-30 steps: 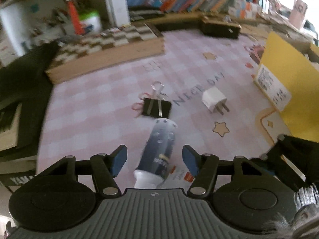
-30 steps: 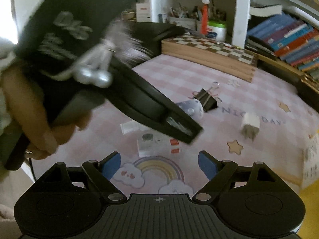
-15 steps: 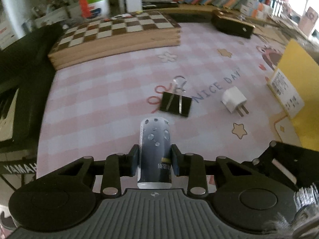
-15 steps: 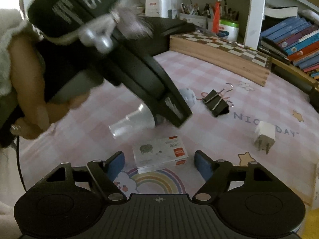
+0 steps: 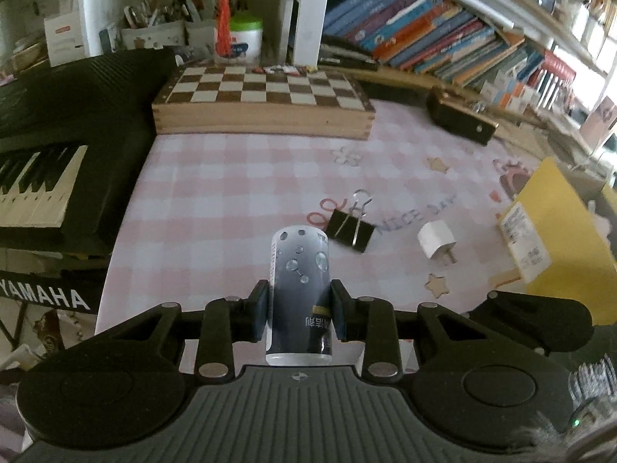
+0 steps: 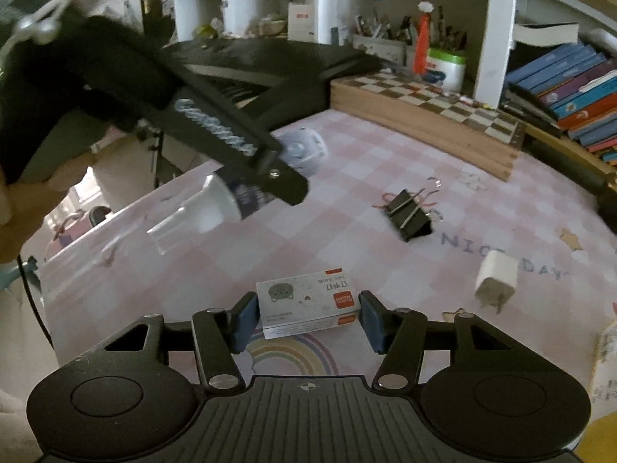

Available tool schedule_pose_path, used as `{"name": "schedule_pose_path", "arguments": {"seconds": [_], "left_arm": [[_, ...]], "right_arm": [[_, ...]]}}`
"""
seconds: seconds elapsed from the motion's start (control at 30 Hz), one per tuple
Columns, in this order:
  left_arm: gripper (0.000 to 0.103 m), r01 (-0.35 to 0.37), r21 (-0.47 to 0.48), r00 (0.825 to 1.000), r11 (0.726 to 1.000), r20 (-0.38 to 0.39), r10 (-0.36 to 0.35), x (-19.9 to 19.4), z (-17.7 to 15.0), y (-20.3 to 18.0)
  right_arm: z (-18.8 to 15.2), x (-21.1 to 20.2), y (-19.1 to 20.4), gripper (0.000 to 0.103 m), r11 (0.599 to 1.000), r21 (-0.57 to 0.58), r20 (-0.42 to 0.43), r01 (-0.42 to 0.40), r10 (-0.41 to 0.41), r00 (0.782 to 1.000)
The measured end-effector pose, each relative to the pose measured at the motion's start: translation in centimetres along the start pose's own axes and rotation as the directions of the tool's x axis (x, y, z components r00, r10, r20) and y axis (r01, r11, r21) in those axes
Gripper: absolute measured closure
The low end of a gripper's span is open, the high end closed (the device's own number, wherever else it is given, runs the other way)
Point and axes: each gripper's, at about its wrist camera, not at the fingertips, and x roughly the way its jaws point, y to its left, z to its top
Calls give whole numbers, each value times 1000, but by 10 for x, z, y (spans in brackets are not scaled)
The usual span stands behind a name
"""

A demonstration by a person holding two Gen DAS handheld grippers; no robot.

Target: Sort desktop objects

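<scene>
Left gripper (image 5: 299,318): closed on a dark blue bottle (image 5: 299,293), one pad pressed to each side of its body; the white cap end points back toward the camera, the rounded base points away.
Bottle height: seen from the right wrist, the bottle (image 6: 231,189) is lifted clear of the mat, tilted, with its clear cap (image 6: 175,231) lower and to the left.
Right gripper (image 6: 304,322): jaws spread wide, one on either side of a small white staple box (image 6: 304,303); a slight gap shows at each side, so no grip on it. The box lies flat on the mat at the rainbow print.
Binder clip (image 5: 350,224): black, lying on the mat just beyond and right of the held bottle, its wire handles pointing far.
Charger plug (image 5: 437,240): white cube, prongs toward the near side, right of the binder clip and apart from it.
Mat (image 5: 231,193): pink checked, with "NICE DAY" lettering.
Yellow box (image 5: 559,227): at the right edge of the mat.
Chessboard (image 5: 262,100): wooden, at the far edge of the mat.
Keyboard (image 5: 42,177): black Yamaha, along the left.
Books (image 5: 424,42): a row on the far right shelf.
</scene>
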Motion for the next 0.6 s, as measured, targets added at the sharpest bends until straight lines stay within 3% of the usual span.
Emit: {"name": "schedule_pose_path", "arguments": {"seconds": [0.23, 0.6], "left_arm": [[73, 15, -53, 999, 998, 35, -14, -29, -9, -5], [73, 119, -77, 991, 990, 75, -113, -78, -36, -20]], "right_arm": [[3, -27, -7, 47, 997, 45, 31, 67, -69, 997], [-10, -90, -19, 47, 957, 261, 15, 126, -135, 991]]}}
